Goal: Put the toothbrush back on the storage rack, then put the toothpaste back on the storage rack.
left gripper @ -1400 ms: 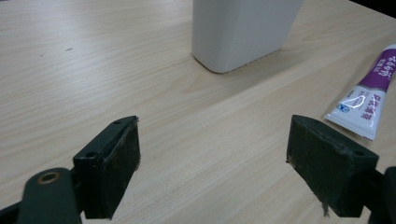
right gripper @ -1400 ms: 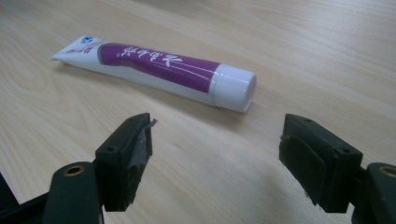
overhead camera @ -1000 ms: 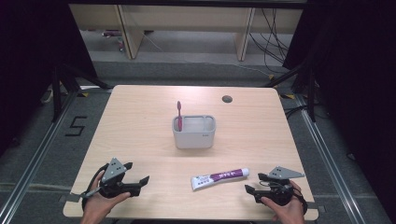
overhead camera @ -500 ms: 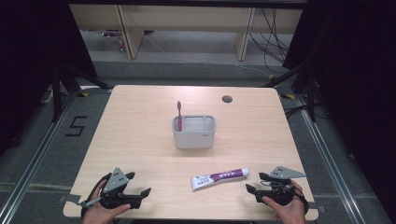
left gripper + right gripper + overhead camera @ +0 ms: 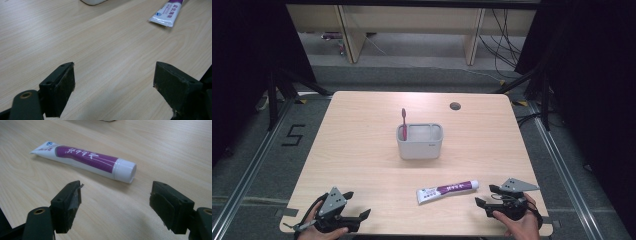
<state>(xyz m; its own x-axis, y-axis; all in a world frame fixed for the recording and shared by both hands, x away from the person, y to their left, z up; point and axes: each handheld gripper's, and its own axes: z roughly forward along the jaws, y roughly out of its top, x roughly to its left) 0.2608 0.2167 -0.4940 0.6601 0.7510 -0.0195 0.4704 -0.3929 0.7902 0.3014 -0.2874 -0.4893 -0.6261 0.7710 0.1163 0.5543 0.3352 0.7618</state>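
Since the earlier high-view frames, the left gripper (image 5: 346,216) has drawn back toward the near table edge and now sits at the near left corner; the right gripper (image 5: 492,200) has kept its station near the right corner, and the toothpaste tube (image 5: 447,191), holder and toothbrush are unmoved.

High view: a pale grey holder (image 5: 420,141) stands upright near the middle of the wooden table (image 5: 362,130). It has two compartments; a dark red toothbrush (image 5: 403,123) stands head-up in the left one, while the contents of the right one cannot be made out. The toothpaste tube lies flat between the two grippers, nearer the right gripper, its white cap toward that gripper and its flat crimped end toward the left. Tube and right gripper are close but apart. The left gripper is well apart from the tube. Both grippers are held in the person's hands, jaws spread.

Left gripper view: the left gripper (image 5: 113,82) has its jaws standing wide over bare table, nothing between them. The crimped end of the tube (image 5: 167,15) shows at the upper right, well ahead of the jaws. A white base, apparently the holder (image 5: 93,2), is cut off by the top edge.

Right gripper view: the right gripper (image 5: 115,202) is spread, pinching nothing. The tube (image 5: 85,161) lies crosswise just ahead of the jaws, not touching either, with its cap toward the right-hand jaw. Purple band and white script are legible here, detail too small in the high view.
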